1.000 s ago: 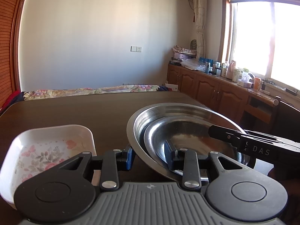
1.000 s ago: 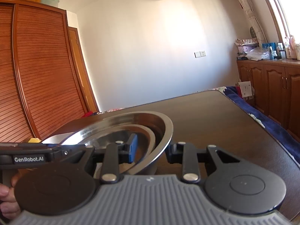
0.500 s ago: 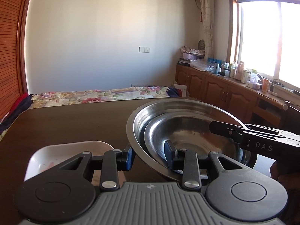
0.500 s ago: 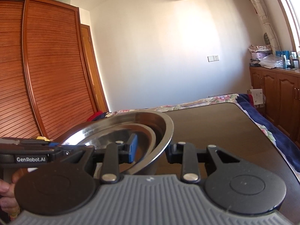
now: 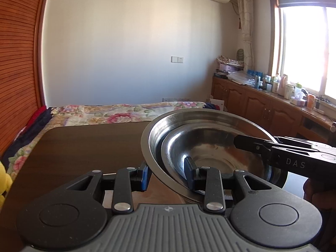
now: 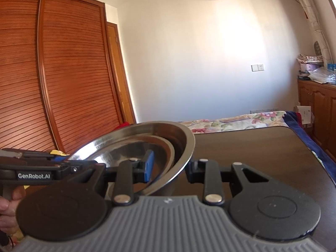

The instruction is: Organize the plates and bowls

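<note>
Load: I hold two nested steel bowls tilted above the dark table.
Left gripper: clamped on near rim.
Right gripper: clamped on opposite rim.
Handling: rigid, light, slick; inner bowl may slide, so keep both rim grips.

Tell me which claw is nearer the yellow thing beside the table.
Left. The left claw, gripping one rim of the steel bowl, has the yellow thing off to its left; the right claw holds the opposite rim, across the bowl from it.
</note>
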`<state>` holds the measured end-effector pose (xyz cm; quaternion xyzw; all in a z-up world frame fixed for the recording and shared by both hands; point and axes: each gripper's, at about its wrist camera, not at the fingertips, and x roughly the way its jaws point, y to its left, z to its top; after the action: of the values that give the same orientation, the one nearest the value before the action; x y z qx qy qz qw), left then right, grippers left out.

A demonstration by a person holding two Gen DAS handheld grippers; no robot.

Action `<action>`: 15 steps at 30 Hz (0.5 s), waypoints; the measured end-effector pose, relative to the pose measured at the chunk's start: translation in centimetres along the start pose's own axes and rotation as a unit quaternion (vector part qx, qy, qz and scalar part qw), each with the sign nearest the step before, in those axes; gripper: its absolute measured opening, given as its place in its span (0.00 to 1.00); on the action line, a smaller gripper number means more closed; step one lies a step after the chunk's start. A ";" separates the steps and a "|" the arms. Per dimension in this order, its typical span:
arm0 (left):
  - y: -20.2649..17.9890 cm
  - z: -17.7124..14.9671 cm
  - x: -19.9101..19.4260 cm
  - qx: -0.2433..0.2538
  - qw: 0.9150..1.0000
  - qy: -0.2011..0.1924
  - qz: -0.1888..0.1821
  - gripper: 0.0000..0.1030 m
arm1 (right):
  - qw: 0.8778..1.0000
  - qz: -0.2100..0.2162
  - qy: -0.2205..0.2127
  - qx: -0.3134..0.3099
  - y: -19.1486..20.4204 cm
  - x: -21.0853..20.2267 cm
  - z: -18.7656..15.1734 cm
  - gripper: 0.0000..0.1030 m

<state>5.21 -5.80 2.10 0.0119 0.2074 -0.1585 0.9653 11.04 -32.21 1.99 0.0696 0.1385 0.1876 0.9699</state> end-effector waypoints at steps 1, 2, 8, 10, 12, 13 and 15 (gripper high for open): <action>0.3 0.0 -0.2 0.000 1.000 0.000 0.004 0.35 | 1.000 0.003 0.001 -0.001 0.3 0.1 0.0 0.32; 0.6 0.0 -0.4 -0.001 1.000 0.000 0.007 0.35 | 1.000 0.006 0.002 -0.003 0.5 0.4 0.1 0.32; 2.3 0.1 -1.5 -0.007 1.000 -0.005 0.028 0.35 | 1.000 0.026 0.010 -0.009 2.3 1.4 0.3 0.32; 2.8 0.0 -1.9 -0.007 0.999 -0.006 0.033 0.35 | 0.999 0.032 0.012 -0.011 2.8 1.7 0.5 0.32; 3.3 -0.2 -2.5 -0.010 0.999 -0.008 0.036 0.35 | 0.999 0.038 0.013 -0.015 3.4 1.9 0.6 0.32; 3.6 -0.3 -2.7 -0.011 0.999 -0.007 0.039 0.35 | 0.999 0.041 0.014 -0.016 3.8 2.0 0.6 0.32; 4.3 -0.5 -3.2 -0.015 0.999 -0.007 0.043 0.35 | 0.999 0.047 0.016 -0.017 4.3 2.1 0.7 0.32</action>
<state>3.61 -0.74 2.78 0.0048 0.2020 -0.1133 0.9728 11.66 -27.47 2.92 0.0568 0.1475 0.2364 0.9587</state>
